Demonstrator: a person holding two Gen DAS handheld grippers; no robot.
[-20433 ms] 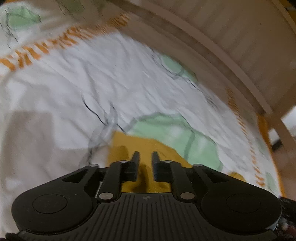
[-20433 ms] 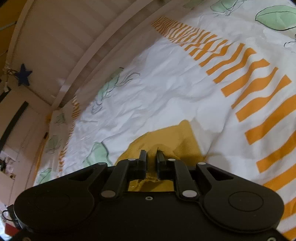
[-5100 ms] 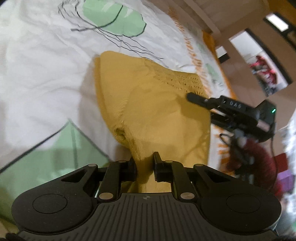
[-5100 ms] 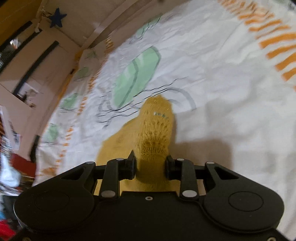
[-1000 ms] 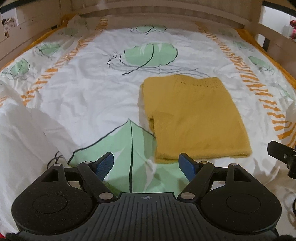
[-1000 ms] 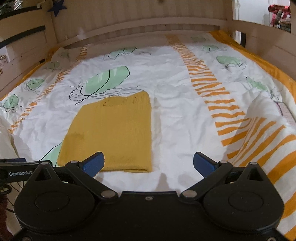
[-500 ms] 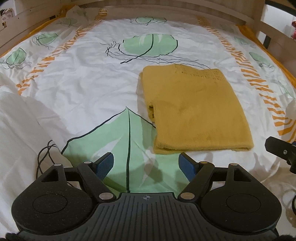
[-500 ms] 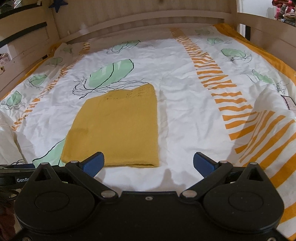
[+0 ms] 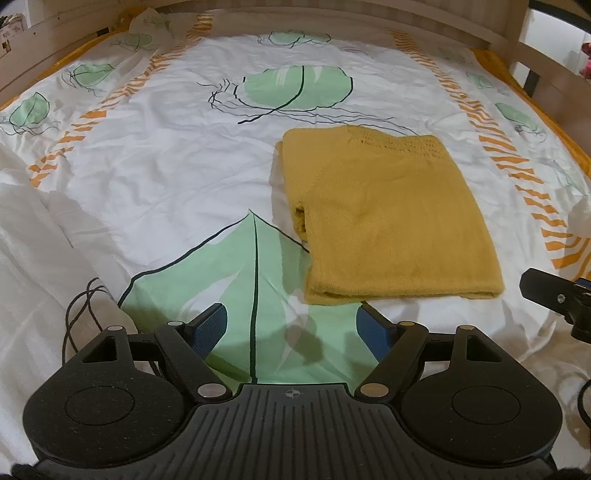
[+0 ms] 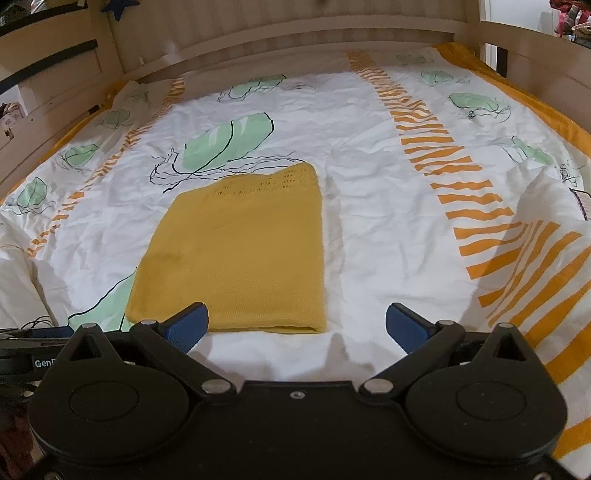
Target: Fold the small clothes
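Observation:
A mustard-yellow knitted garment [image 9: 391, 218] lies folded into a flat rectangle on the bed sheet [image 9: 166, 166]; it also shows in the right wrist view [image 10: 240, 251]. My left gripper [image 9: 291, 325] is open and empty, low over the sheet, just short of the garment's near left corner. My right gripper [image 10: 295, 325] is open and empty, just short of the garment's near edge. The right gripper's tip also shows at the right edge of the left wrist view [image 9: 554, 295].
The sheet is white with green leaves and orange stripes. A wooden bed frame [image 10: 295, 33] rises along the far side and both flanks. Bunched white bedding [image 9: 33, 240] lies at the left, and a thin black cable [image 9: 81, 314] rests on it.
Both grippers have moved slightly closer to the folded garment and stayed open. The garment has not moved.

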